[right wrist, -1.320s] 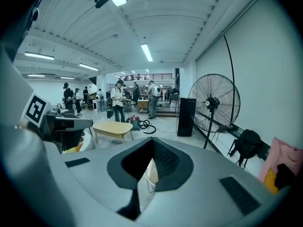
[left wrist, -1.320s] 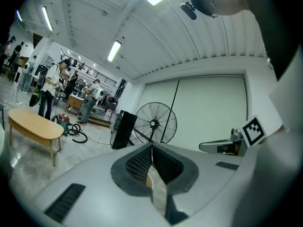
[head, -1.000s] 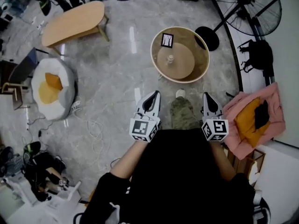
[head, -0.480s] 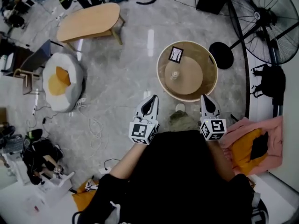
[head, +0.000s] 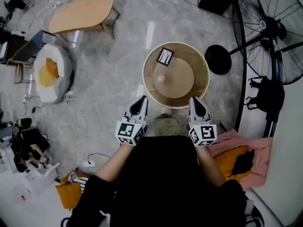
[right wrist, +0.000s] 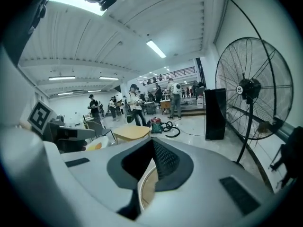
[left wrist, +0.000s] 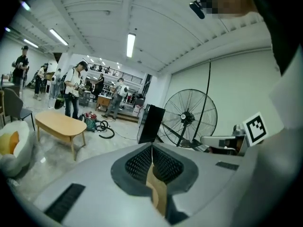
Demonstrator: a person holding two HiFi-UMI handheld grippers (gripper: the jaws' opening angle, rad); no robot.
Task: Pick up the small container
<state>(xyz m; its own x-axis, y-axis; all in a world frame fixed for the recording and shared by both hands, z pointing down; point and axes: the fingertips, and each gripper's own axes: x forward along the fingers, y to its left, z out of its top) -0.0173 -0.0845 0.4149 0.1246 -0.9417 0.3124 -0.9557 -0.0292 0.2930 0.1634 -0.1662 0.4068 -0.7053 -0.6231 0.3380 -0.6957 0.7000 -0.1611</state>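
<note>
The small container is a little pale pot standing on the raised centre disc of a round wooden table, left of the middle. A black-and-white marker card lies behind it. My left gripper hangs at the table's near left rim, a short way in front of the container, jaws shut and empty. My right gripper is level with it at the near right rim, also shut and empty. In the left gripper view the left gripper has its tips meeting; the right gripper looks the same in the right gripper view.
A large floor fan with a black round base stands right of the table. A low wooden coffee table and a white-and-orange cushion seat are to the left. Pink cloth lies at my right. Cables trail on the floor.
The round table has come nearer in the head view; both grippers now reach its near rim. Both grippers stay shut and level with each other.
</note>
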